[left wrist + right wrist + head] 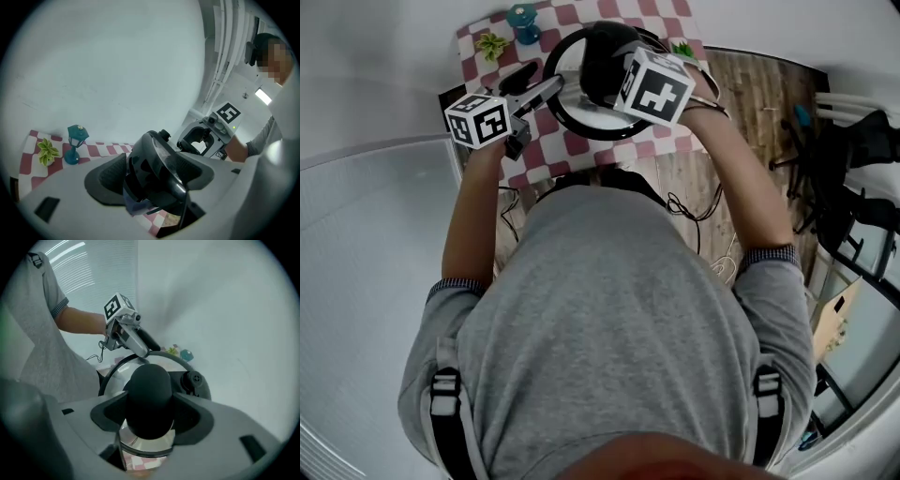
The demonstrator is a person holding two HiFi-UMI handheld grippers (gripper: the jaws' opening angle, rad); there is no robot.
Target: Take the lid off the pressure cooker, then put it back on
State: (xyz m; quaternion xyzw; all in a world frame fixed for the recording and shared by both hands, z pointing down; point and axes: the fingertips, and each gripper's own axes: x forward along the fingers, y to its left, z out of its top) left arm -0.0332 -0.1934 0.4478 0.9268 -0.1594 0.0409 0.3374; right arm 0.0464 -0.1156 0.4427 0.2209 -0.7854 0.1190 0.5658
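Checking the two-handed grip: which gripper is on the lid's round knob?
The right gripper, clamped on the black round knob atop the lid; the left gripper grips the long side handle instead.

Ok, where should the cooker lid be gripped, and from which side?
Two holds suit it: the round black knob at the lid's centre, taken from above as the right gripper does, and the long side handle, clamped across from its outer end by the left gripper.
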